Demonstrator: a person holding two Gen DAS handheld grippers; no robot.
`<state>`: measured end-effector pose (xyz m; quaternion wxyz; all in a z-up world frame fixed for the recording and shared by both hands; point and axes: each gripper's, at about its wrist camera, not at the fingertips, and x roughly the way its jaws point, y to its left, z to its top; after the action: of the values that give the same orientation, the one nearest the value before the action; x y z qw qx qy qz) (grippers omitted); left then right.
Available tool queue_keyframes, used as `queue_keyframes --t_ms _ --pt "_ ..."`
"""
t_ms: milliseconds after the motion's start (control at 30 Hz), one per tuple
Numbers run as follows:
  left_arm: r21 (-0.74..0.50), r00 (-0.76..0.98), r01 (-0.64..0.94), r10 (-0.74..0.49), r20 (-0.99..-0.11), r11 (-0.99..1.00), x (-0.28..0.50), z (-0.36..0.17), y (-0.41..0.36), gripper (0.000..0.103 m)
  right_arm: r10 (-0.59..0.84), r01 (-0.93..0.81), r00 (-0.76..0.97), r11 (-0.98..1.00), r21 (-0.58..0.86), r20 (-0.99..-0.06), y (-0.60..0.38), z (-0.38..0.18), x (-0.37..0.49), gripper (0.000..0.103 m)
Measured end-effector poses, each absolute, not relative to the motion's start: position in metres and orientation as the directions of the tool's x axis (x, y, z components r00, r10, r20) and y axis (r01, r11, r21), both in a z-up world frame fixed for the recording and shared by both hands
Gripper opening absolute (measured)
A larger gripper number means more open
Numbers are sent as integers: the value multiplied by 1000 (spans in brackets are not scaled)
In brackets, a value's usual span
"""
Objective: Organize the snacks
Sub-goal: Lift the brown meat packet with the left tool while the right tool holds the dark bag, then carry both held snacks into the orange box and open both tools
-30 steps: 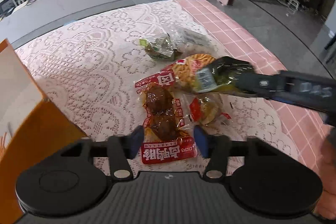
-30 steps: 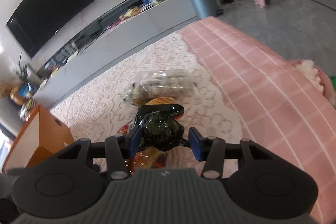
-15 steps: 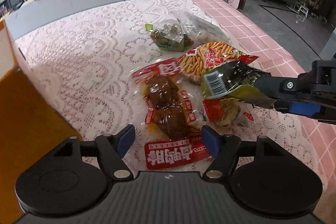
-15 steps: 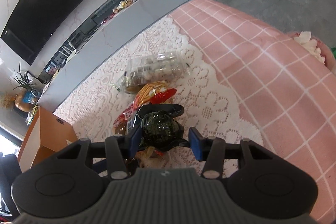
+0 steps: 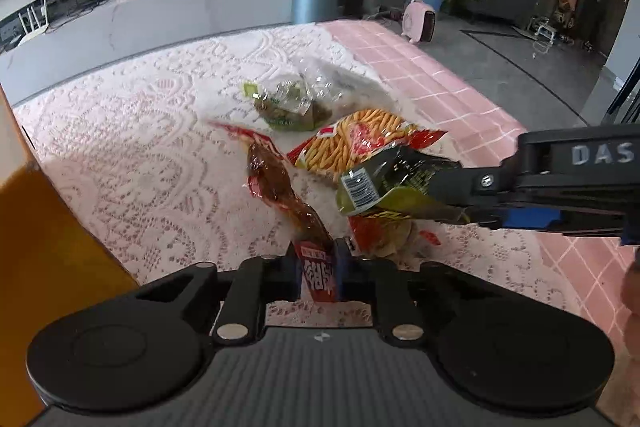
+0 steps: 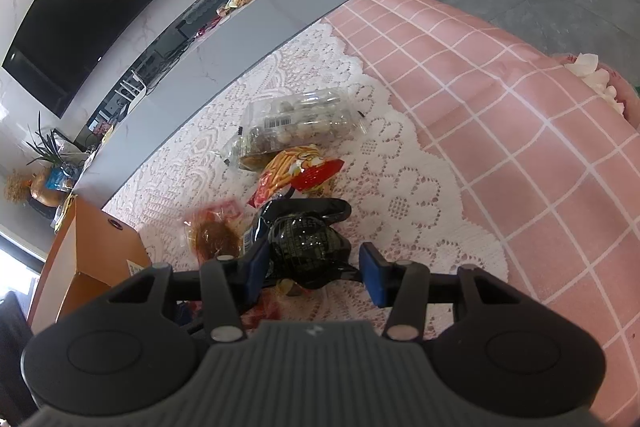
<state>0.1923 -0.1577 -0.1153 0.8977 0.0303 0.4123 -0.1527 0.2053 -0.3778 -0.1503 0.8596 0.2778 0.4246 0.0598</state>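
Red packet (image 5: 316, 267) clamped in left gripper (image 5: 317, 269), lifted off lace cloth (image 5: 160, 155).

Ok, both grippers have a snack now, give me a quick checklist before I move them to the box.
1. Left gripper shut on red packet: ok.
2. Right gripper holding dark green packet: ok.
3. The two held packets apart from each other: ok.
4. Orange box in view on the left: ok.
5. Box opening free to drop into: cannot tell.
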Motion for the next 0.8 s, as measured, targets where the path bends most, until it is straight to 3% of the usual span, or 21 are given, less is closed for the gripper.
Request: queue_keyframes --t_ms 233,333,800 --pt "-92 634 293 -265 -727 952 181 -98 -149 9 329 123 640 848 515 -694 -375 -146 203 47" --pt "-89 644 290 -263 -718 953 176 -89 -145 2 318 121 639 858 500 -701 -373 -145 202 47" --pt "-148 673 261 -290 -680 954 156 -59 -122 1 326 55 695 865 499 -641 -359 -122 169 47"
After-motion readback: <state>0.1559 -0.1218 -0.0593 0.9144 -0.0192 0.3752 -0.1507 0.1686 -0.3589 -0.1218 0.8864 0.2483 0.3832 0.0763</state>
